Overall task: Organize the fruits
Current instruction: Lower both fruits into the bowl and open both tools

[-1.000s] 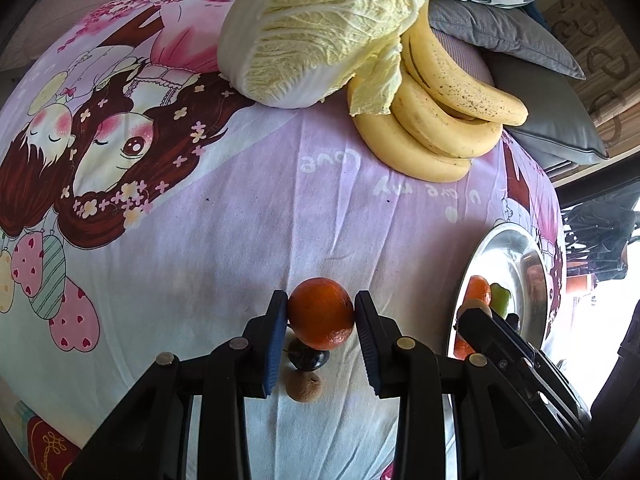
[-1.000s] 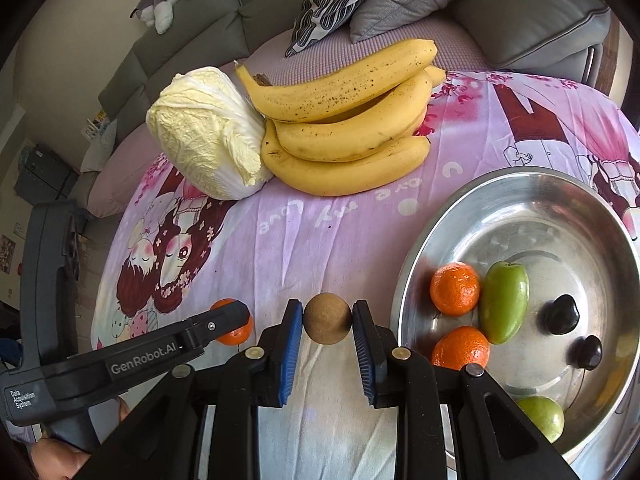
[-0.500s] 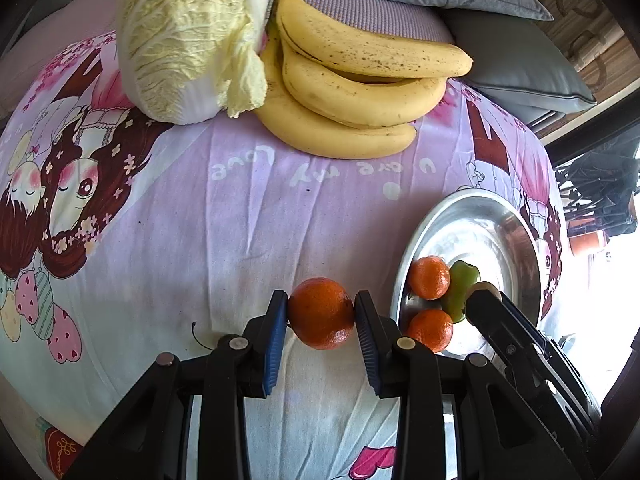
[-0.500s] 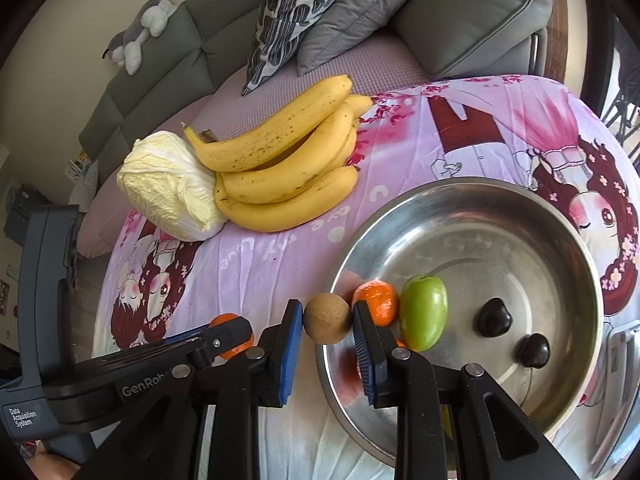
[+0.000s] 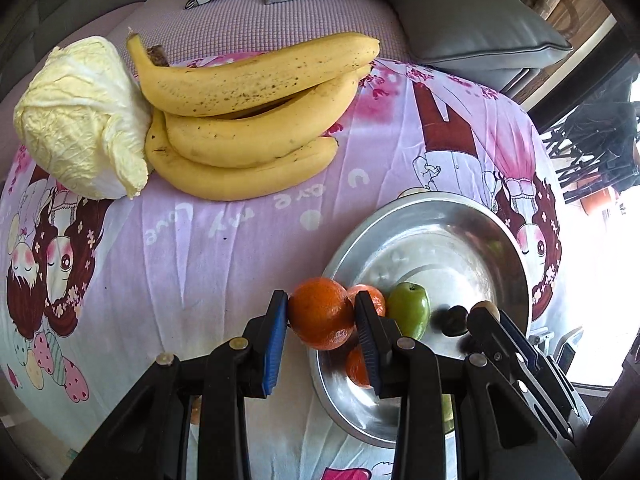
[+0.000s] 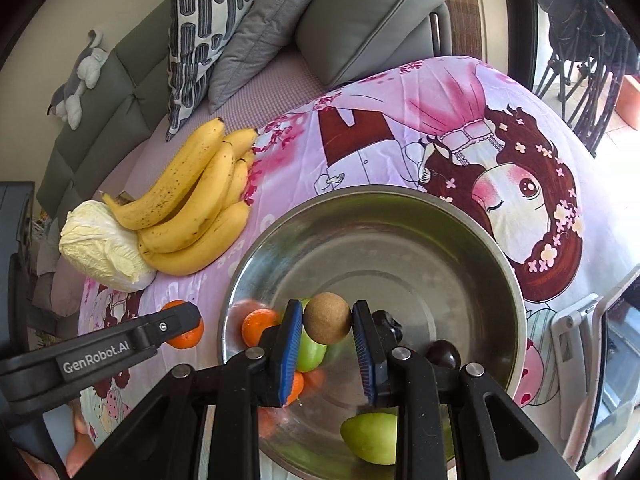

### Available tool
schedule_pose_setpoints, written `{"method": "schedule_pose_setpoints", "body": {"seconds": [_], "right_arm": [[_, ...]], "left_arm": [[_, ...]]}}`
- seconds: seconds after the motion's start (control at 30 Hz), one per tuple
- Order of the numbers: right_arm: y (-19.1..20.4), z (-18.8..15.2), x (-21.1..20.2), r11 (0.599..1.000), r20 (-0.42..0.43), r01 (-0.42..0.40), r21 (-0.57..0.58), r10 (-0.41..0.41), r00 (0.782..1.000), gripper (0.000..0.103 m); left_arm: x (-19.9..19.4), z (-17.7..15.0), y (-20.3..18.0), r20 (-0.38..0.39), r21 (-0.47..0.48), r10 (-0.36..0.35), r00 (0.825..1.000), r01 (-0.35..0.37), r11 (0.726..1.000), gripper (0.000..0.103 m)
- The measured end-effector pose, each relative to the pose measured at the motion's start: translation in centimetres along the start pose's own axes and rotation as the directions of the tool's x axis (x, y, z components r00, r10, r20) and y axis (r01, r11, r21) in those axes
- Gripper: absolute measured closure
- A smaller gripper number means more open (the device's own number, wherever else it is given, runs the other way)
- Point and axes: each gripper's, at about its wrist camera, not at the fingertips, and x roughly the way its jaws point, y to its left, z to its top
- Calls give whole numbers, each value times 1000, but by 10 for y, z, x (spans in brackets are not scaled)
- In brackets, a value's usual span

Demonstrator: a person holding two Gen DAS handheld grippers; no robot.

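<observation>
The left hand-held gripper (image 5: 321, 314) is clamped on an orange (image 5: 320, 313), its blue pads (image 5: 276, 330) pressed against both sides of the fruit, and it holds the orange over the near-left rim of the steel bowl (image 5: 505, 248). The right hand-held gripper (image 6: 327, 325) is clamped on a small brown round fruit (image 6: 327, 317), held over the inside of the bowl (image 6: 460, 240), toward its near side. Inside the bowl, seen from the right wrist, lie an orange (image 6: 258, 323) against the left wall, a green fruit (image 6: 310, 354) just beside it and partly hidden behind the gripper's left finger, a second green fruit (image 6: 370, 436) at the near wall, and two dark fruits (image 6: 443, 354) to the right of the gripper. From the left wrist the same bowl shows a green fruit (image 5: 409, 314) in its middle with an orange (image 5: 370, 298) touching it on the left, and a dark fruit (image 5: 452, 320) on its right. The bowl sits on a pink cartoon-print sheet (image 5: 200, 248). Beyond the bowl and to its left, well apart from it, a bunch of bananas (image 5: 248, 120) lies on the sheet, with a cabbage (image 5: 80, 120) touching the bananas on the side away from the bowl. Grey cushions (image 6: 360, 20) and a patterned cushion (image 6: 196, 36) rest on the sofa behind the bowl.
</observation>
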Motion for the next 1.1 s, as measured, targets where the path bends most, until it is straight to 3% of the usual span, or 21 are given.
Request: {"method": "schedule_pose_setpoints", "body": {"seconds": [0.3,0.63,1.1], "right_arm": [[-19,4,16,995,-19,96,35,-96,995,75],[-32,4,22,989,-42,126,76,-123,992,75],[-33,3,24,987,-71,129,90,-123,990,73]], "left_arm": [[28,19,-31,-50,44,35,998,-32,998,67],[49,27,-45,-56,57,48,997,-45,997,67],[61,24,-58,-74,60,2,997,3,998,67]]}}
